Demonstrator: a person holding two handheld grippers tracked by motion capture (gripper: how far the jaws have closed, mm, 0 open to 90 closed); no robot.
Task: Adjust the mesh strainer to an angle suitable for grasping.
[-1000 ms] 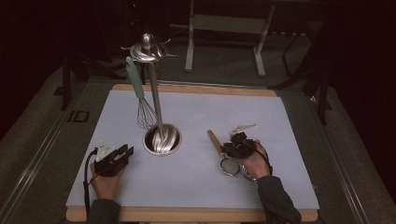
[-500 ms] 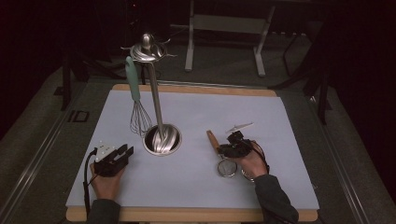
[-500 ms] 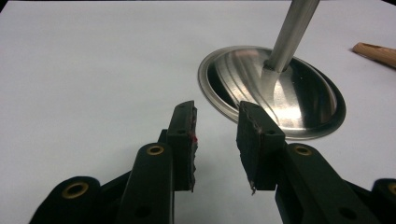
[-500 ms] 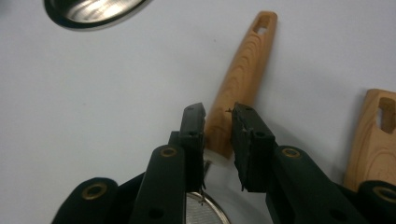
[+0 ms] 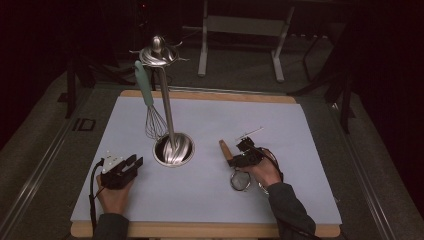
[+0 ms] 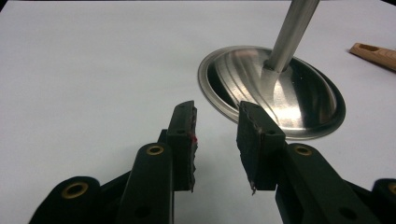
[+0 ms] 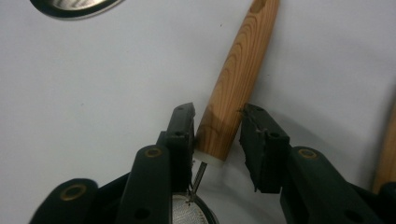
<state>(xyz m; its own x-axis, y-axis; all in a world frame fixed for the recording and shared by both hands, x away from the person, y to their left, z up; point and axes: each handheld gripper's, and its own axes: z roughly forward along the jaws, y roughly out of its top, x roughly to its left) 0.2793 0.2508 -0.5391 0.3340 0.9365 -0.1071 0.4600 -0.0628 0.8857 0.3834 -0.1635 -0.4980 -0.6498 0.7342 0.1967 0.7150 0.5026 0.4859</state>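
The right gripper (image 7: 217,140) has just been opening, its jaws now parted around the wooden handle (image 7: 238,79) of the small sieve (image 5: 240,181); the handle lies between them on the table, touching the left pad, a gap at the other. To me that reads as the sieve just let go, not yet hung on the stand (image 5: 165,107) well off to its left. The left gripper (image 6: 217,137) rests spread and empty, the stand's base (image 6: 280,93) just ahead
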